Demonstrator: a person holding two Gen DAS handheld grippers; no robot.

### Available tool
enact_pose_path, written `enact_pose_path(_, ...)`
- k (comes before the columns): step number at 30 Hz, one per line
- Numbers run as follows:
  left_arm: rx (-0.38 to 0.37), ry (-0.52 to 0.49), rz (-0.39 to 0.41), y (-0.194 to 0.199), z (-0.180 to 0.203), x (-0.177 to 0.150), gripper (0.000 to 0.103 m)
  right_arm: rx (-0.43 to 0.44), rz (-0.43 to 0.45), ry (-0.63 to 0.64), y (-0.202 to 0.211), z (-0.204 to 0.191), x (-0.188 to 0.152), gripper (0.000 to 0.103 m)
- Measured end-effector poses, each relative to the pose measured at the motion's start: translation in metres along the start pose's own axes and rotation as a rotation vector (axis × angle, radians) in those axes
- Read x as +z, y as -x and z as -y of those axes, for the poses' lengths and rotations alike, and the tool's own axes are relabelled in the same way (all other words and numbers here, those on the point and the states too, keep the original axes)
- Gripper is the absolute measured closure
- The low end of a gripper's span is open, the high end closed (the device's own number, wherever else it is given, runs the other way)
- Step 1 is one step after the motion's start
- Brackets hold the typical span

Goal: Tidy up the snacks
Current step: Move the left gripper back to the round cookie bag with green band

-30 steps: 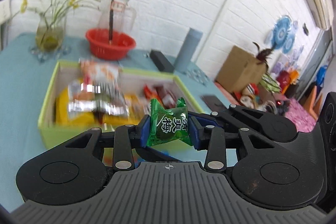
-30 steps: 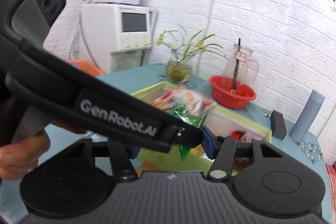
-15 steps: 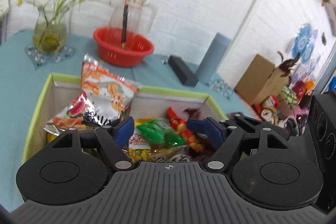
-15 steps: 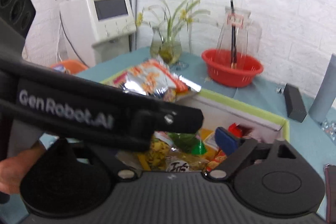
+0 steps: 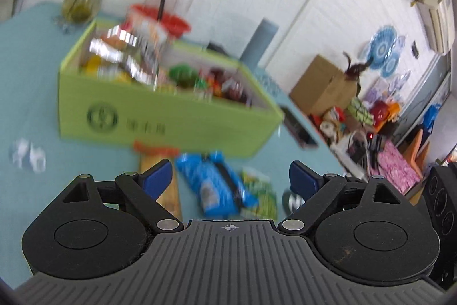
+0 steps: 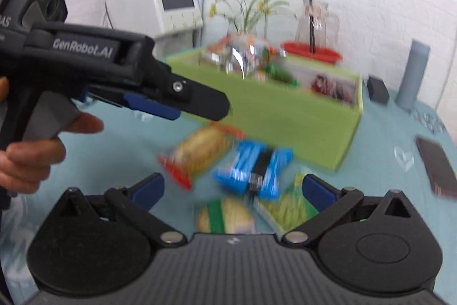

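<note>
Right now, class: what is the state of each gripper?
Left gripper: jaws opening, nothing between them.
Right gripper: jaws opening, nothing held.

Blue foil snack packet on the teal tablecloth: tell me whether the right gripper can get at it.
Probably yes. The blue foil snack packet lies uncovered ahead of the right gripper, whose empty jaws are opening; the left gripper hangs clear.

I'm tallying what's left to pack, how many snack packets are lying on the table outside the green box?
4: an orange-ended packet nearest the box, a blue one beside it, and two green packets closest to the camera. Others may be hidden.
</note>
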State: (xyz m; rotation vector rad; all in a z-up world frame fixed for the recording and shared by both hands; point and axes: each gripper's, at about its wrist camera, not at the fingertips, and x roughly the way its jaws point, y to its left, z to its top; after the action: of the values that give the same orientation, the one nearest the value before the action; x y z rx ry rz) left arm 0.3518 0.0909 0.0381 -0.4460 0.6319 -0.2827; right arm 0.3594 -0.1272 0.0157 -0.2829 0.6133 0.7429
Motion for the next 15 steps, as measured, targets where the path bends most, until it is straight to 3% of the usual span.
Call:
enact_pose_path(7, 0.011, 0.100, -0.138, -0.020, -0.007, -0.042, 0.036, 0.016, -0.074, -0.041, -0.016, -0.007, -0.025, 0.000)
enact_pose_path(12, -0.026, 0.058, -0.158, -0.026, 0.003, -0.046, 0.047, 0.070, -0.088, 0.007, -0.020, -0.030, -0.027, 0.001)
enact_pose_path(14, -0.003, 0.019, -0.149, -0.025, 0.006, -0.048, 0.059, 0.041, -0.075, 0.046, -0.014, -0.044, -0.031, 0.001)
enact_pose_path(15, 0.002, 0.014, -0.155, -0.023, 0.007, -0.050, 0.060, 0.039, -0.075, 0.054, -0.012, -0.047, -0.031, 0.001)
